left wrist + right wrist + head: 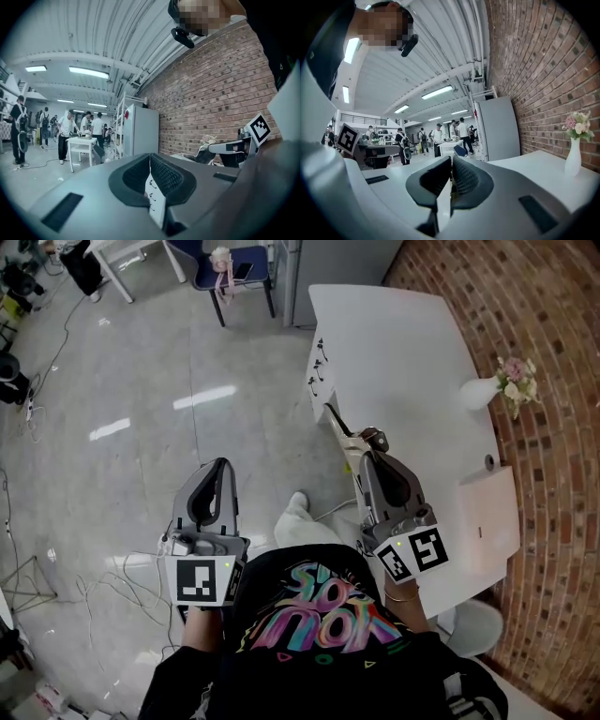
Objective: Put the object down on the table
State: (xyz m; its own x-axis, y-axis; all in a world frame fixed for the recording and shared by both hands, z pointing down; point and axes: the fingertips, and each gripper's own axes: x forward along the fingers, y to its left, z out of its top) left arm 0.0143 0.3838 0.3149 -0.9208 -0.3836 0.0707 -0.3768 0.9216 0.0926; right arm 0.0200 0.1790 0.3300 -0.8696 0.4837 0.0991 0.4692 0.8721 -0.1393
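White table (394, 343), brick wall (555, 456), grey floor (141, 465)

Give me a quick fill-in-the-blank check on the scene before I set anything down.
1. The vase of flowers stands on the white ____.
2. The wall next to the table is made of ____.
3. The left gripper hangs over the grey ____, away from the table.

Missing words: table; brick; floor.
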